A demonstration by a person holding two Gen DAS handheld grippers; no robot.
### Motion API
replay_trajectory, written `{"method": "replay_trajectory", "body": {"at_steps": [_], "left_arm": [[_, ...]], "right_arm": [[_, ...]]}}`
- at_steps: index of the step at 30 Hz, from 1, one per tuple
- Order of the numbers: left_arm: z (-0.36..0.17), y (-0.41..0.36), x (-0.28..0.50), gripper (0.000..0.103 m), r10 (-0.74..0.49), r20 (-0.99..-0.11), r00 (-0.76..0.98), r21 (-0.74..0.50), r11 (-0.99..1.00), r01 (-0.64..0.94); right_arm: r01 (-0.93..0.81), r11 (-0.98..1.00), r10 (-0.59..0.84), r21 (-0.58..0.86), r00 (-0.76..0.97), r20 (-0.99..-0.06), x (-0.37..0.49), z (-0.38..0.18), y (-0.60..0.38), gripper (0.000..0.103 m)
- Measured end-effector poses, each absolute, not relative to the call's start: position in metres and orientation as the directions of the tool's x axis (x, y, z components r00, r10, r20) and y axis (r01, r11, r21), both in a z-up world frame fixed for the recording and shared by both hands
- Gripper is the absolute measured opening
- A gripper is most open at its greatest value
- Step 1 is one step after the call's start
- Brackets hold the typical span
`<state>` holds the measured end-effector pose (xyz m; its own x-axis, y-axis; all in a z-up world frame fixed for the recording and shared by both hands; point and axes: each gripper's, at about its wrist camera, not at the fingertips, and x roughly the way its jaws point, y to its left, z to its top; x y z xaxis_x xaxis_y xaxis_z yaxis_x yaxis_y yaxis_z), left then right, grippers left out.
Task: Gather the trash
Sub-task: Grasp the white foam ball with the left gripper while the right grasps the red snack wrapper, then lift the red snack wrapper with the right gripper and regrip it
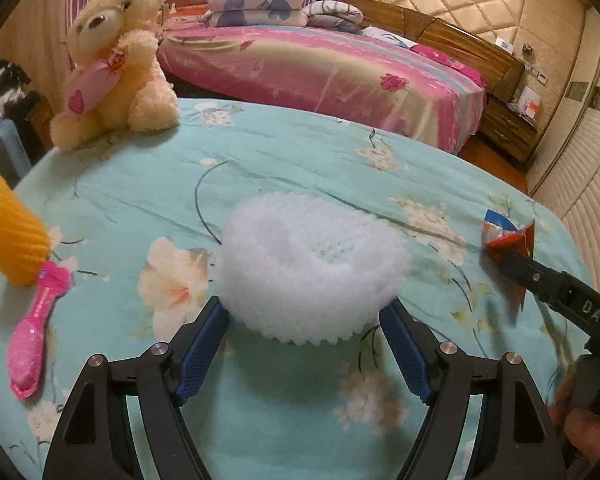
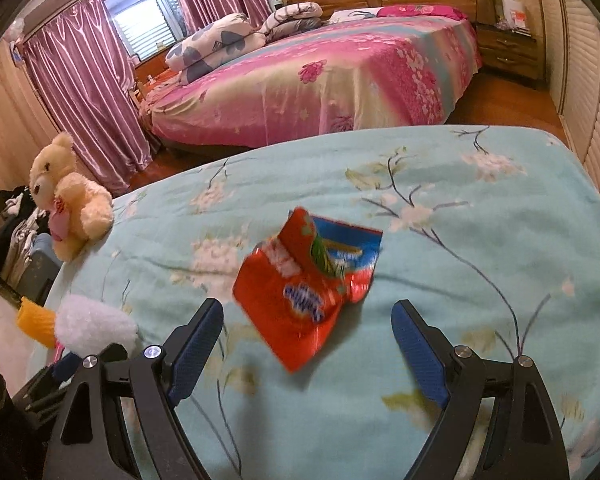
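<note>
A white foam fruit net lies on the turquoise flowered bedspread. My left gripper is open, its blue pads on either side of the net's near edge. A crumpled red and blue snack wrapper lies on the bedspread in front of my right gripper, which is open with the wrapper's near end between its fingertips. The wrapper also shows in the left wrist view, partly hidden by the right gripper's finger. The foam net shows in the right wrist view at the left.
A cream teddy bear sits at the bedspread's far left corner. A yellow foam net and a pink brush lie at the left edge. A pink bed with folded quilts stands behind. Slatted wardrobe doors are on the right.
</note>
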<state>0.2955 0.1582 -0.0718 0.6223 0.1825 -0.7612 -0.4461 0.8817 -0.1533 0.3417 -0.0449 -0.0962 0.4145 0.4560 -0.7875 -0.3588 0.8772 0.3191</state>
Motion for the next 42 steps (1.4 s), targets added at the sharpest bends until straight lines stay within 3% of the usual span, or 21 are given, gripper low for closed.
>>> {"method": "replay_trajectory", "body": {"at_steps": [5,10,11,12,13,15,18,42], "left_arm": [[-0.073,0.161,0.300,0.077,0.169,-0.751,0.638,-0.171,0.884,-0.435],[-0.073,0.160,0.301,0.074,0.156,-0.741,0.653,-0.182,0.889,-0.419],[-0.073,0.160,0.301,0.068,0.154,-0.737,0.658,-0.183,0.892,-0.413],[-0.074,0.159,0.301,0.059,0.145,-0.735,0.662,-0.186,0.896,-0.402],[-0.074,0.158,0.302,0.055,0.137,-0.736,0.663,-0.186,0.901,-0.392],[-0.075,0.156,0.303,0.036,0.122,-0.735,0.667,-0.185,0.910,-0.371],[-0.073,0.151,0.302,0.026,0.118,-0.727,0.676,-0.169,0.924,-0.343],[-0.060,0.058,0.268,0.023,-0.009,-0.729,0.684,-0.128,0.984,-0.123]], "right_arm": [[-0.371,0.886,0.428,0.276,0.428,-0.796,0.344,-0.097,-0.039,0.085],[-0.390,0.888,0.411,0.243,0.437,-0.800,0.342,-0.098,-0.035,0.056],[-0.391,0.889,0.408,0.239,0.439,-0.800,0.342,-0.098,-0.034,0.050],[-0.394,0.887,0.412,0.240,0.440,-0.798,0.342,-0.098,-0.035,0.033],[-0.395,0.886,0.413,0.242,0.435,-0.800,0.342,-0.098,-0.033,0.025],[-0.396,0.883,0.421,0.251,0.433,-0.797,0.342,-0.098,-0.035,0.024],[-0.403,0.877,0.435,0.263,0.431,-0.790,0.338,-0.097,-0.038,0.021],[-0.362,0.855,0.504,0.371,0.411,-0.760,0.260,-0.077,-0.130,0.019]]}}
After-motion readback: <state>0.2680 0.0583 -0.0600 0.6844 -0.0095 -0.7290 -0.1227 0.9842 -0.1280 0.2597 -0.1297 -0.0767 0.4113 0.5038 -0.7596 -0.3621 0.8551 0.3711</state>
